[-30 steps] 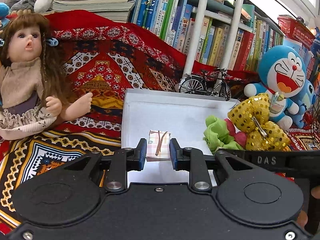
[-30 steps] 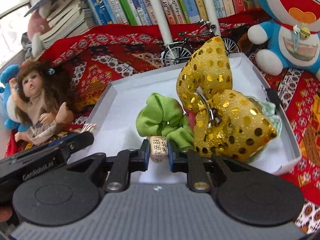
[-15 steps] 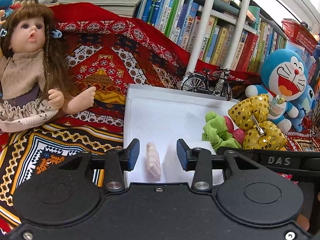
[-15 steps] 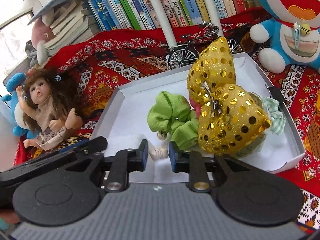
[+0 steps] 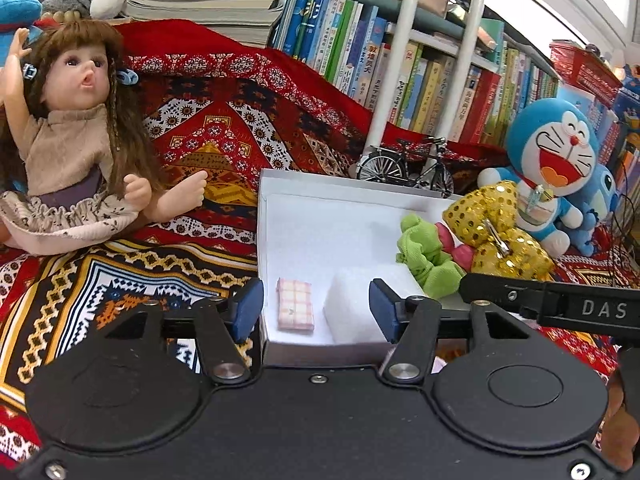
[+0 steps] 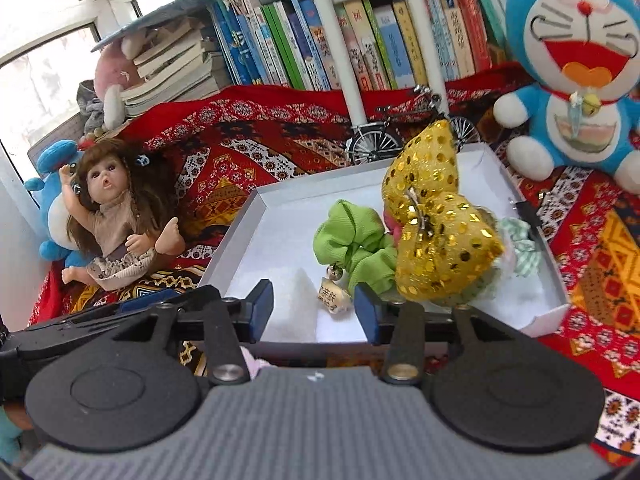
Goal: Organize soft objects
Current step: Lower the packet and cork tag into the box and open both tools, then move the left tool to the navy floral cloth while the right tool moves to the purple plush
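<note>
A shallow white box (image 5: 262, 216) (image 6: 240, 228) rests on the patterned red cloth. In its near left corner lies a small pink checked cushion (image 5: 295, 309), flat, beside a white foam block (image 5: 356, 304) (image 6: 298, 308). My left gripper (image 5: 316, 310) hovers over them, its jaws opening and touching nothing. A small cream charm with printed characters and a bell (image 6: 334, 298) lies on the box floor between the opening jaws of my right gripper (image 6: 314, 310), free of the pads. A green scrunchie (image 5: 428, 256) (image 6: 354, 240) and a gold sequin bow (image 5: 496, 232) (image 6: 436, 224) fill the box's right side.
A long-haired doll (image 5: 76, 148) (image 6: 116, 216) sits left of the box. A blue cat plush (image 5: 556, 168) (image 6: 576, 64) stands at the right, a model bicycle (image 5: 404, 166) behind the box, and bookshelves (image 5: 400, 60) along the back. A pale green checked scrunchie (image 6: 520, 248) sits behind the bow.
Both grippers opened and drew back. The left let go of the pink checked cushion, which now lies flat in the box; the right let go of the cream charm, which now lies by the scrunchie.
</note>
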Available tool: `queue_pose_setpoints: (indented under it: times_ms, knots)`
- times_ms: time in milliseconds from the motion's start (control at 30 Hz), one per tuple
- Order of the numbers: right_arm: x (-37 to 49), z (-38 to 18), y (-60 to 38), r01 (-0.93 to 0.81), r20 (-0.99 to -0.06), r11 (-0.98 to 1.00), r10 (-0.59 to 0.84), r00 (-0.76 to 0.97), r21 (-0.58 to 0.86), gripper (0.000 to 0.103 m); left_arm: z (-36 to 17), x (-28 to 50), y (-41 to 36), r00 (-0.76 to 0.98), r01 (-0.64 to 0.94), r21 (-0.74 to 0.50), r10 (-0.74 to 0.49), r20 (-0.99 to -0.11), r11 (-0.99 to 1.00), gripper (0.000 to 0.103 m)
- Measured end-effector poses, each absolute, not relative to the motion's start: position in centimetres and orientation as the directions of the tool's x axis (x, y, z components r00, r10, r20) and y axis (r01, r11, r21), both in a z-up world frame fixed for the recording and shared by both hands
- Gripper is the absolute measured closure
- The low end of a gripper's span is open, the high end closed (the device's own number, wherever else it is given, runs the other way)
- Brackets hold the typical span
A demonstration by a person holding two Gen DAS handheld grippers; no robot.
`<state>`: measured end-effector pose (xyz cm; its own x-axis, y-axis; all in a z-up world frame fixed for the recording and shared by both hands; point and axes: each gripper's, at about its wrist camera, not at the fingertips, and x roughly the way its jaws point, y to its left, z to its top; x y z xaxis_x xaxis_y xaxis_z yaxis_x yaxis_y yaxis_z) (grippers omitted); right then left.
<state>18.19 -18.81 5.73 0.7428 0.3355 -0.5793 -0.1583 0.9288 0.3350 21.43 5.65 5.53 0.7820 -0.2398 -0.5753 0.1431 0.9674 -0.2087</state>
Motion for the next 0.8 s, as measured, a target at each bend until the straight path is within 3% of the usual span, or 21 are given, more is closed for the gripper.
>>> queue_pose_setpoints:
  times_ms: [333, 567, 800]
  knots:
    - [12.8, 6.4, -19.2, -0.184, -0.522, 0.956, 0.281, 0.805, 0.230, 0.026, 5.8, 16.9, 6.0, 0.798, 0.195, -0.200, -0.274, -0.537, 0.960, 0.039]
    - [10.0, 6.5, -18.6, -0.195, -0.495, 0.971, 0.237, 0.836, 0.136, 0.020, 6.0, 14.2, 5.6, 0.810, 0.234, -0.170, -0.288, -0.510, 0.957, 0.028]
    - [7.9, 6.3, -18.8, -0.182, -0.472, 0.980, 0.198, 0.859, 0.080, 0.015, 5.9, 12.0, 4.9, 0.819, 0.264, -0.127, -0.292, -0.495, 0.956, 0.024]
